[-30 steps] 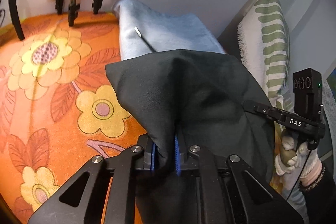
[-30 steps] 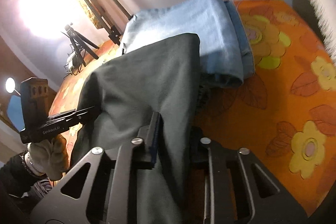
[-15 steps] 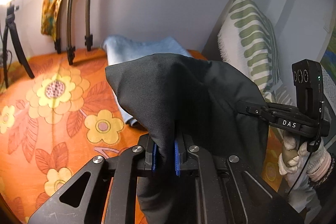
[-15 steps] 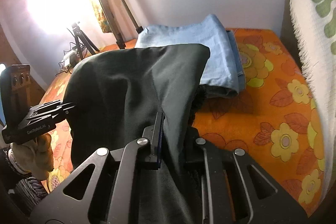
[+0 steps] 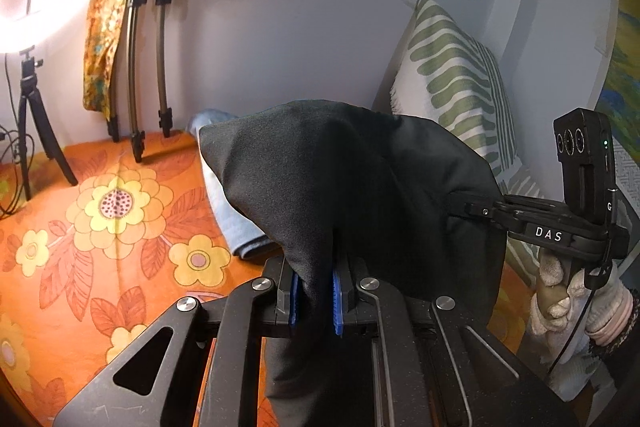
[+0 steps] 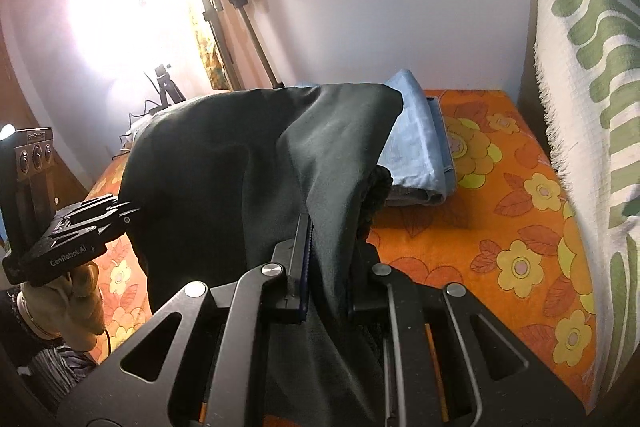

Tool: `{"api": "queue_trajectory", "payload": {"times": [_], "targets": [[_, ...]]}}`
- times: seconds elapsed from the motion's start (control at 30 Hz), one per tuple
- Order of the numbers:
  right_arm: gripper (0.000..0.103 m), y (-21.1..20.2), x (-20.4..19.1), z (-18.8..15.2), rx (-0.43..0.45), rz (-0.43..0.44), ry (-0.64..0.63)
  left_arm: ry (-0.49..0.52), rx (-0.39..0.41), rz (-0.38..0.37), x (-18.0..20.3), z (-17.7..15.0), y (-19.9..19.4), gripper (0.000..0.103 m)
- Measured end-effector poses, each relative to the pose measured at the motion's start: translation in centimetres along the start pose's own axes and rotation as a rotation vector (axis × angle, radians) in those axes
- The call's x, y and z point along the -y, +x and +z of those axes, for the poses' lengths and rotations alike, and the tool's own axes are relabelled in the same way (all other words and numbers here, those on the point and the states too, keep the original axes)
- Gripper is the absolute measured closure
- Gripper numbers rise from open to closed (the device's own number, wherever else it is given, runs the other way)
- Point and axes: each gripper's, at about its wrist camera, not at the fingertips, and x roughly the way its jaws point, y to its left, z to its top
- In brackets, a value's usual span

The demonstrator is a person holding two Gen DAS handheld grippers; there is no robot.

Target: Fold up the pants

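Black pants (image 5: 360,179) hang in the air above the orange flowered bed (image 5: 100,227), stretched between both grippers. My left gripper (image 5: 314,301) is shut on one edge of the cloth, its blue pads pressed against a fold. My right gripper (image 6: 326,283) is shut on the other edge of the black pants (image 6: 240,179), and the fabric drapes over its fingers. In the left wrist view the right gripper (image 5: 464,205) reaches in from the right, held by a gloved hand (image 5: 560,291). The right wrist view has the left gripper (image 6: 128,211) at the left, buried in the cloth.
Folded light blue jeans (image 6: 420,147) lie on the bed near the back wall. A white pillow with green stripes (image 5: 452,75) leans at the right. A small tripod (image 5: 36,131) under a bright ring light, and taller stand legs (image 5: 136,67), stand at the back left.
Both grippers have risen with the black pants, lifting them higher off the bed. More wall, the pillow and the ring light have come into view; the blue jeans now sit lower and farther off.
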Motion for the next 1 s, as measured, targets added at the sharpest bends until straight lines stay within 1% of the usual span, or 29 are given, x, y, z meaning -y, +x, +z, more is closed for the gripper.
{"api": "queue_trajectory", "payload": {"times": [0.2, 0.3, 0.4, 0.53, 0.8, 0.9, 1.0], "targets": [[0.09, -1.5, -0.5, 1.1, 0.043, -0.007, -0.001, 0.004, 0.029, -0.016, 0.3, 1.3, -1.0, 0.093], [0.09, -2.2, -0.5, 2.1, 0.069, -0.007, -0.004, 0.026, 0.049, -0.011, 0.5, 2.6, -1.2, 0.093], [0.09, -3.0, -0.4, 3.7, 0.109, -0.006, 0.002, 0.026, 0.068, -0.017, 0.5, 4.2, -1.3, 0.093], [0.09, -3.2, -0.4, 5.8, 0.151, -0.006, 0.001, 0.049, 0.099, -0.006, 0.5, 6.6, -1.1, 0.093], [0.09, -1.0, 0.9, 10.6, 0.201, 0.012, 0.026, 0.035, 0.126, 0.014, -1.4, 11.3, 1.4, 0.093], [0.09, 0.7, 1.6, 12.1, 0.205, 0.014, 0.031, 0.042, 0.126, 0.029, -2.0, 12.4, 2.7, 0.093], [0.09, 3.0, 3.0, 13.6, 0.198, 0.023, 0.056, 0.055, 0.112, 0.049, -2.6, 13.3, 4.9, 0.093]]}}
